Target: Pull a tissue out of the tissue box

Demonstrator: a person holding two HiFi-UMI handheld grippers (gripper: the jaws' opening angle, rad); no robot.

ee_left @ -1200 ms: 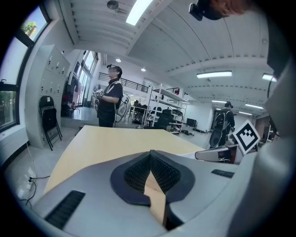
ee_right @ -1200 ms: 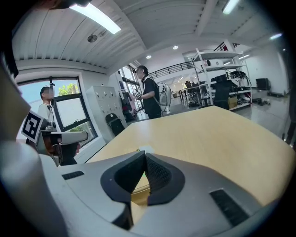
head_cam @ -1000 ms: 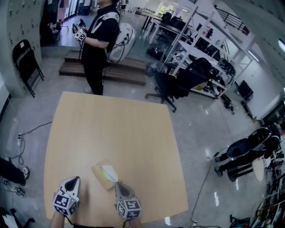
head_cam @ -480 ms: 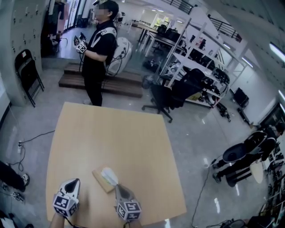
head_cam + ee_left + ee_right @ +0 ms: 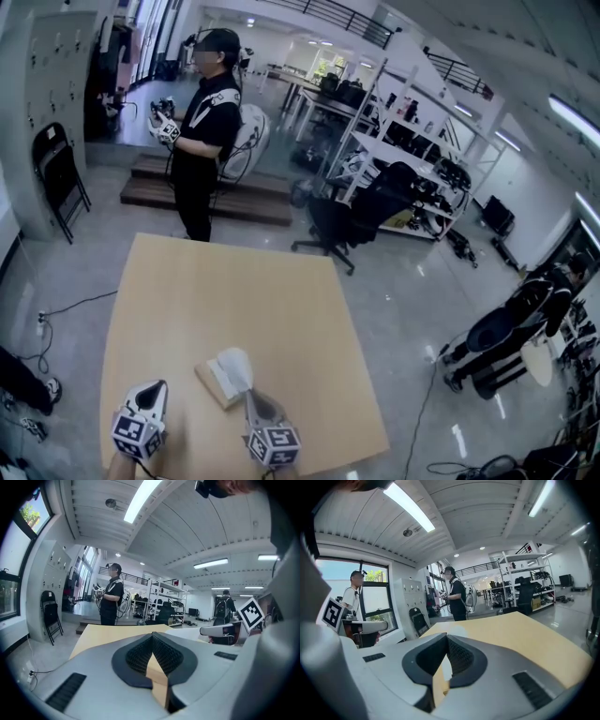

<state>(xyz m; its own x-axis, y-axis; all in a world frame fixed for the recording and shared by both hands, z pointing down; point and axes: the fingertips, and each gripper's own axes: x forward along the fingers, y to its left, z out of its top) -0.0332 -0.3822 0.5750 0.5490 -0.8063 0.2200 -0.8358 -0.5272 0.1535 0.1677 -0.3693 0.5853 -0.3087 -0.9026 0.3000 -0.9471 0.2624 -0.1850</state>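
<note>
A flat tan tissue box lies on the wooden table near its front edge. A white tissue stands up out of the box's slot, drawn toward me. My right gripper is just in front of the box and shut on the tissue's near end. In the right gripper view the white tissue shows between the closed jaws of the right gripper. My left gripper hovers to the left of the box, apart from it. The left gripper is shut with nothing in it.
A person in black stands beyond the table's far edge, holding grippers too. A black folding chair is at the far left and an office chair at the far right. Cables lie on the floor left of the table.
Both grippers have risen a little. The tissue stands taller out of the box than a second ago. The head view has tilted upward.
</note>
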